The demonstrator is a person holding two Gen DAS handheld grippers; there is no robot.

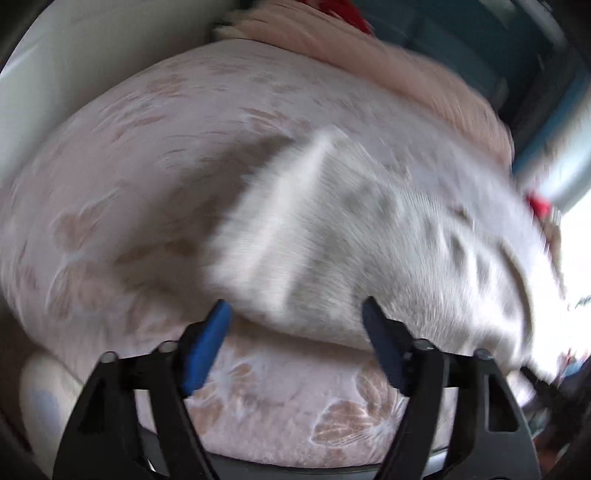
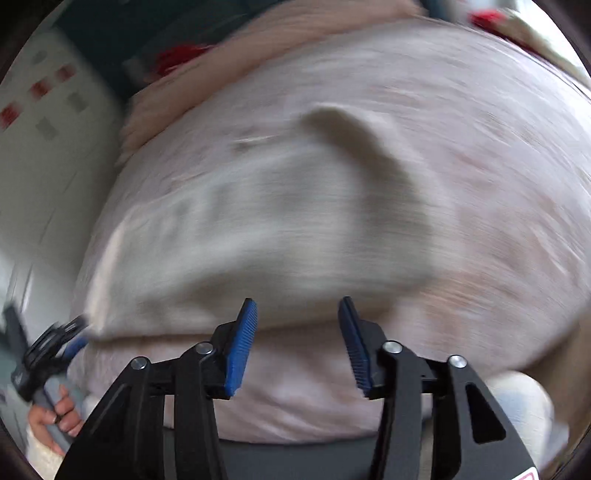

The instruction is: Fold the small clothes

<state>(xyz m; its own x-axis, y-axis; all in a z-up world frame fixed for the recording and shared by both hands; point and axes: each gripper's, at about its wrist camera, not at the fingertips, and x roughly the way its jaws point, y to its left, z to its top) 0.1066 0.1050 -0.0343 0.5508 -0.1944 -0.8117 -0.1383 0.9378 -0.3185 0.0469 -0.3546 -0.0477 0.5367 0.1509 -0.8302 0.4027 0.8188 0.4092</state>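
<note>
A small white garment with grey spots (image 1: 369, 236) lies on a pink floral bedspread (image 1: 129, 166), blurred by motion. My left gripper (image 1: 297, 314) is open, its blue pads at the garment's near edge with nothing between them. In the right wrist view the same garment (image 2: 258, 236) lies spread ahead, one corner raised in a fold. My right gripper (image 2: 297, 310) is open at its near hem and empty. The left gripper (image 2: 70, 339) shows at the garment's left corner, held by a hand.
A peach fluffy blanket (image 1: 388, 62) lies at the back of the bed, with red items (image 1: 354, 18) beyond. A white wall or cabinet (image 2: 48, 147) stands on the left. A white rounded object (image 1: 40, 391) sits by the bed's near edge.
</note>
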